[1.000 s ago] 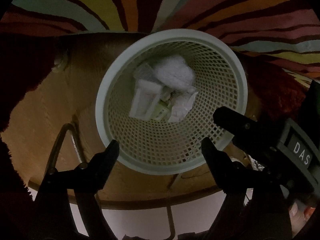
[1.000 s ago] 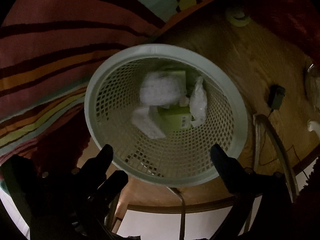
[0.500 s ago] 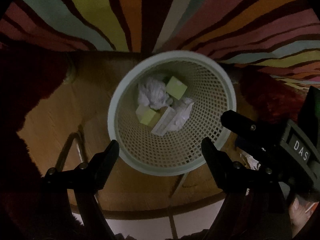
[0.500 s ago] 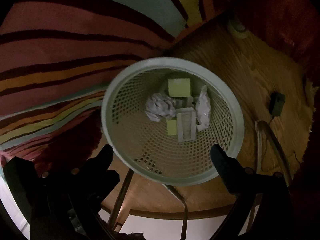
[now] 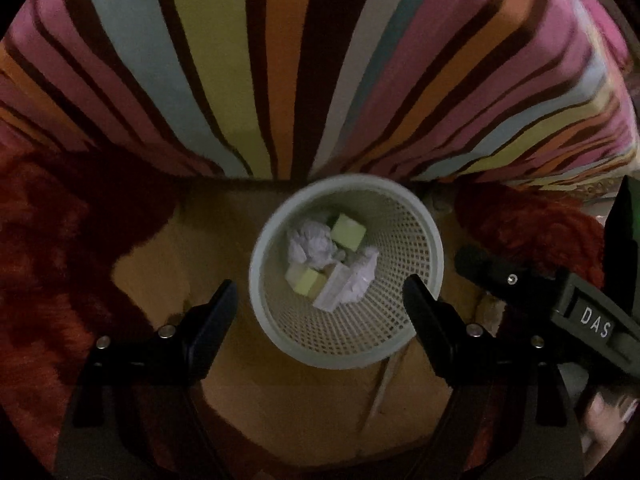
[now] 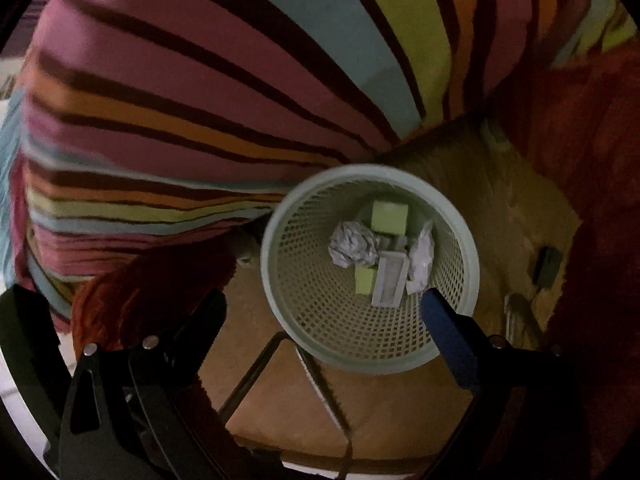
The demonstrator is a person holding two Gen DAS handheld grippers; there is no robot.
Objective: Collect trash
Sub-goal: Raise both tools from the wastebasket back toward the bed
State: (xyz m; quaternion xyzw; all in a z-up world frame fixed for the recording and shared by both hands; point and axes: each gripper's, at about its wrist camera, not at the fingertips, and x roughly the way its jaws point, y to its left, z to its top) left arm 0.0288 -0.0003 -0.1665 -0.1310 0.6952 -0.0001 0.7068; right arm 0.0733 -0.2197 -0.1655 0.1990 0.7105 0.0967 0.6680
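Both claws released and empty above the bin: left gripper (image 5: 316, 292), right gripper (image 6: 320, 304). Below, on wood floor (image 5: 168, 264), mesh bin (image 5: 434, 240) holding paper wads (image 5: 312, 244), yellow pads (image 5: 348, 232), white box (image 6: 390, 278): likely light, soft, crushable; best pinched at a fold or edge. Beyond, striped cover (image 5: 280, 60)

Both wrist cameras looked steeply down past their own spread fingers. Each framed the same bin (image 5: 346, 272) (image 6: 370, 268) between and beyond the fingertips, well below, with striped cloth (image 5: 280, 72) (image 6: 200, 100) beyond it.
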